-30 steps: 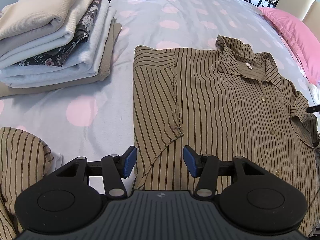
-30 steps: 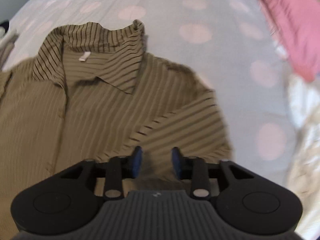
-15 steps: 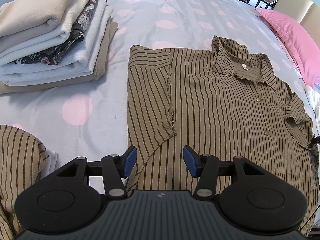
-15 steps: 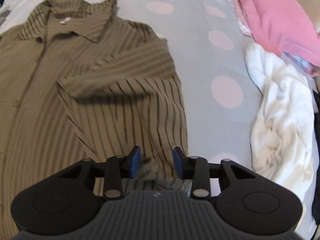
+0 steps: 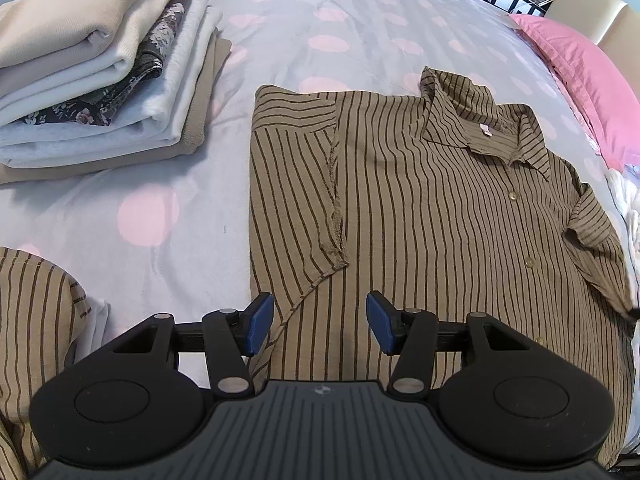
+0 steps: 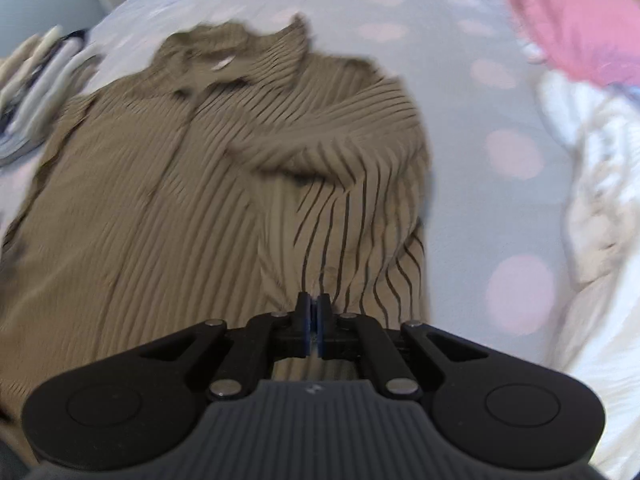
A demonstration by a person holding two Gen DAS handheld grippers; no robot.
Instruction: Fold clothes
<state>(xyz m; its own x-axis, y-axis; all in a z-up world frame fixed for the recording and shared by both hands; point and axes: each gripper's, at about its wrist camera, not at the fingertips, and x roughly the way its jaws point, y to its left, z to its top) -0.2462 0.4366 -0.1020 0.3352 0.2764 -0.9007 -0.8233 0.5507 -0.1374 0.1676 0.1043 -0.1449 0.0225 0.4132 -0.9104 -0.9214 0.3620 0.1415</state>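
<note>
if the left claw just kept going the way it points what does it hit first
Most likely the striped shirt: the open left claw points down at its lower front, near the folded-in sleeve. Nothing else shows in that line, though depth is unclear.

Two wrist views over the bed (image 5: 320,8)

We look steeply down, close; both share the striped shirt (image 5: 440,208) toward 12 o'clock.
</note>
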